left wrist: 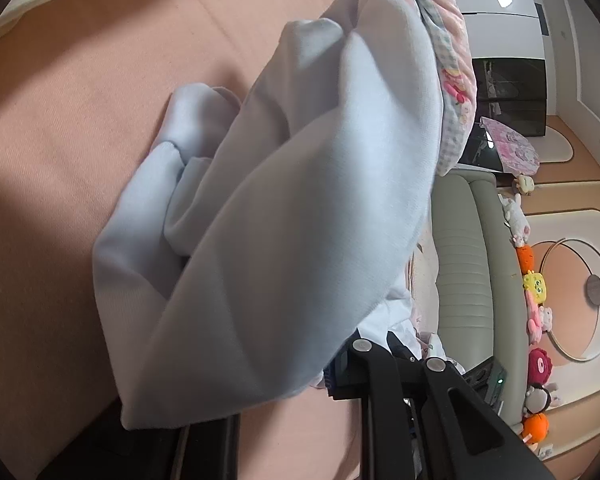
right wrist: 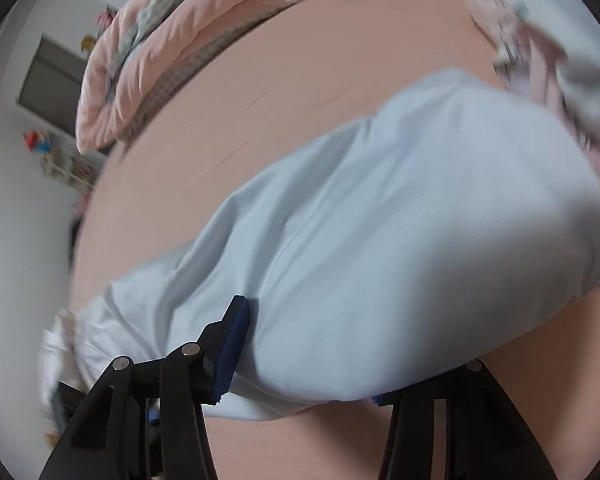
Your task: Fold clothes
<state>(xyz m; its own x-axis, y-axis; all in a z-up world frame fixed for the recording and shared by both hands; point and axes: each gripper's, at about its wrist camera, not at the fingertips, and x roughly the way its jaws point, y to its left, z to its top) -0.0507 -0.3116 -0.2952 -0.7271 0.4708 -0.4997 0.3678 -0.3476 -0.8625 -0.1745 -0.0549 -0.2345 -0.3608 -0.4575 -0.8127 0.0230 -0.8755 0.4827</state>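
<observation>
The garment (left wrist: 284, 216) lay bunched on the bed sheet (left wrist: 80, 128), running from the left gripper (left wrist: 328, 372) at 6 o'clock up toward 1. The quilt (left wrist: 452, 80) sat behind it at 1 o'clock (partly hidden), headboard (left wrist: 464, 264) at 3, plush toys (left wrist: 536, 280) lined up beyond.

The left gripper (left wrist: 336, 364) is pinching nearly closed on the pale blue garment (left wrist: 284, 208); the right gripper (right wrist: 304, 360) is clamping a thick fold, jaws half apart.
</observation>
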